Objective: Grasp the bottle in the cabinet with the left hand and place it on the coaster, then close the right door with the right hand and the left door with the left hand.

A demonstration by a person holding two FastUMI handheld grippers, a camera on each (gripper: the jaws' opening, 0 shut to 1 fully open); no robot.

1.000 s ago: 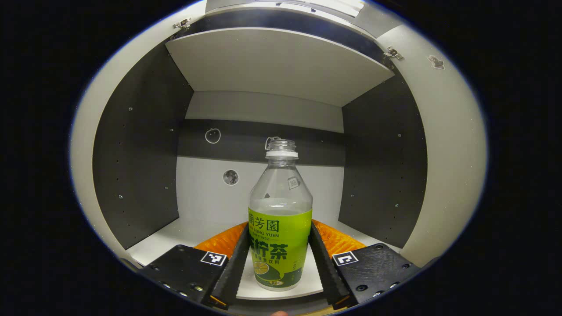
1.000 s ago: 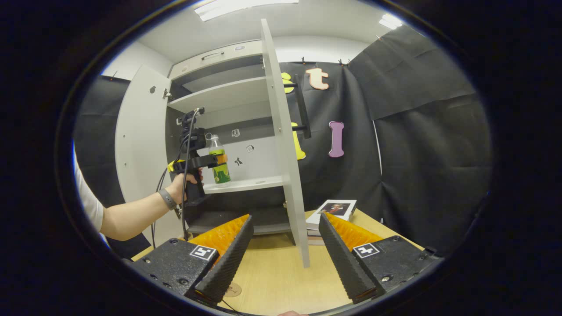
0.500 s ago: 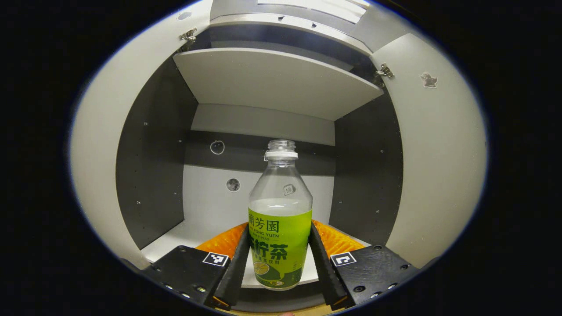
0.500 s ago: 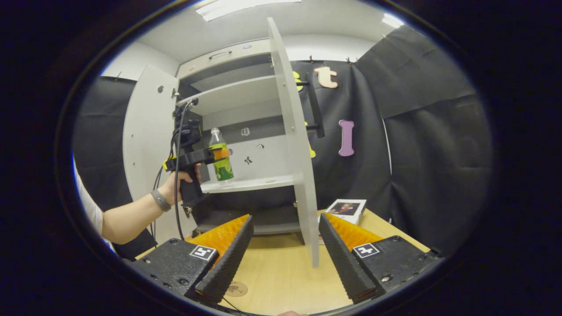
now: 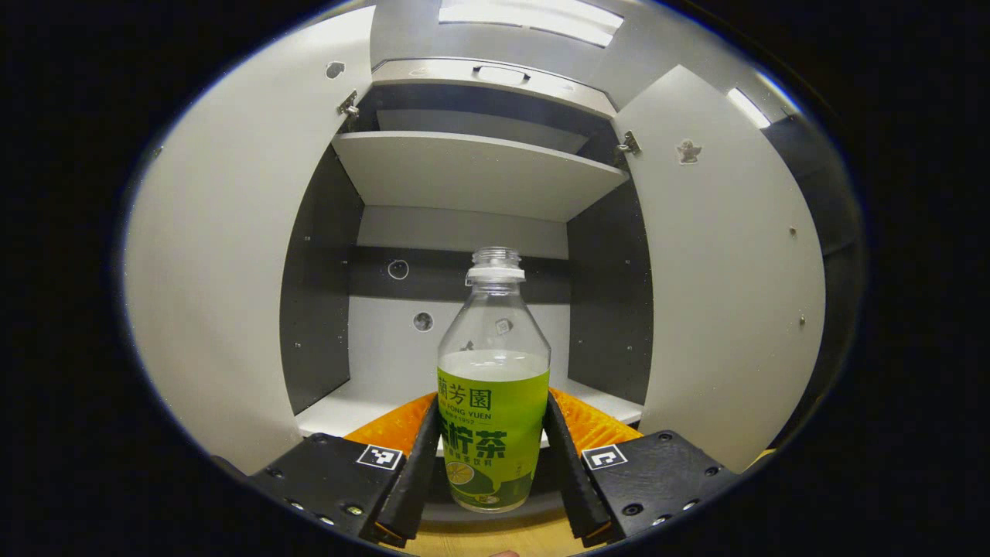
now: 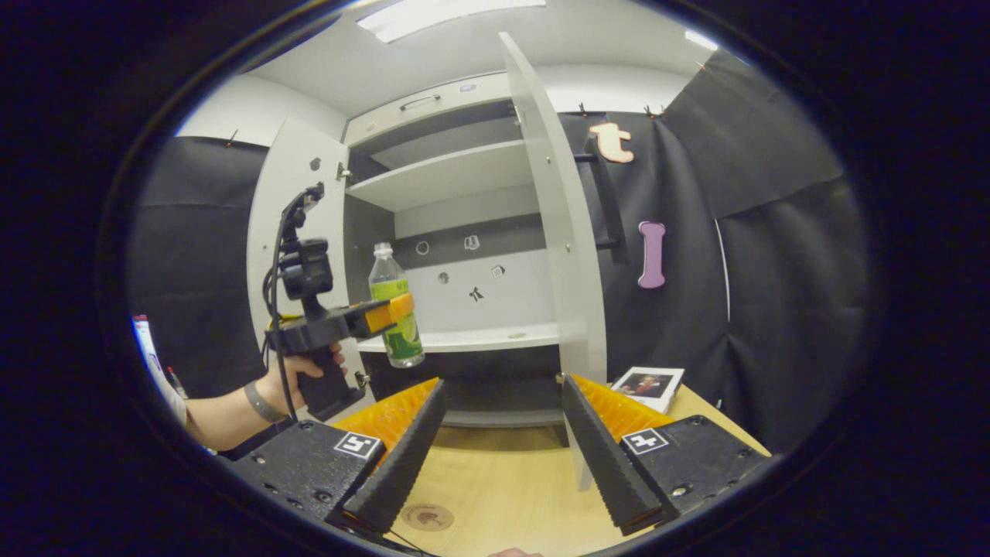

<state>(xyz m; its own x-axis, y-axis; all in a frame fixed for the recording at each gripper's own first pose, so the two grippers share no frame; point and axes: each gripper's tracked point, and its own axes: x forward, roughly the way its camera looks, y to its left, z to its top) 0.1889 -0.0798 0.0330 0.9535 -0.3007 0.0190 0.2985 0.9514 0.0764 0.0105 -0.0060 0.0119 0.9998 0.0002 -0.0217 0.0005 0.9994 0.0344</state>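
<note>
One bottle [image 5: 493, 402], clear plastic, capless, green label, upright, clamped at label height between both fingers of the left gripper [image 5: 493, 456]. In the right gripper view the bottle [image 6: 394, 317] hangs in the air in front of the cabinet's lower shelf [image 6: 479, 338], base clear of the shelf edge and off to the left side of the opening; the left gripper [image 6: 390, 309] is carried by a hand [image 6: 298, 375] with a wristband. Both cabinet doors stand open: left door [image 5: 224, 255] and right door [image 5: 727, 271] flank the opening in the left gripper view, upper shelf [image 5: 479, 166] above the bottle neck, small stickers on the back panel [image 5: 433, 333]. Right door [image 6: 561, 240] shows edge-on in the right gripper view, with a dark bar handle [image 6: 607, 193] on its outer face. Right gripper [image 6: 499, 449] has its fingers spread wide, nothing between them, over the wooden table [image 6: 503, 495]. Round coaster [image 6: 427, 517] lies on the table just by the right gripper's left finger, bare. A book [image 6: 648, 385] sits on the table to the right of the cabinet base, well apart from the coaster.
</note>
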